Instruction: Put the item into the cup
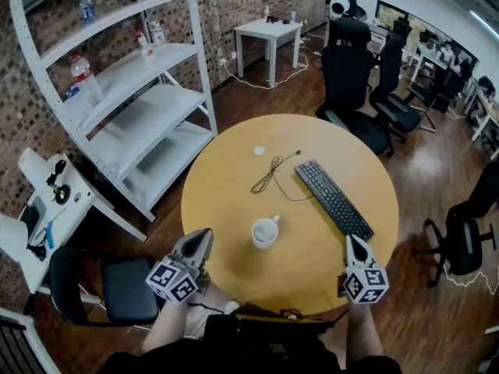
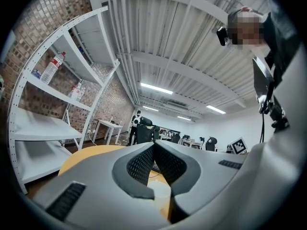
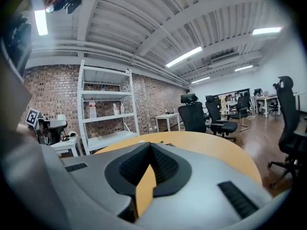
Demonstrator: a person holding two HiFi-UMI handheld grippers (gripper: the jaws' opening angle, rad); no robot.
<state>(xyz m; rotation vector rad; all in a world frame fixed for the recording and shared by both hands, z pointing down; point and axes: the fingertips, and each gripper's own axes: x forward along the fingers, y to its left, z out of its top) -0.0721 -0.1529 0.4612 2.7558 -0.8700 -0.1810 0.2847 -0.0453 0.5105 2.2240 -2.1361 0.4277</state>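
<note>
Yellow round wooden worktop carries everything. On it, the white ceramic cup stands upright near your edge, between your two tongs and a little ahead of them. The small white round item lies on the far side, well apart from the cup, near the thin black cable. To the cup's right, the black flat keyboard runs diagonally. Your left tongs are pressed together with nothing between them, at the near-left rim. Your right tongs are fully together too, empty, over the near-right rim by the keyboard's near end. Neither touches cup or item.
</note>
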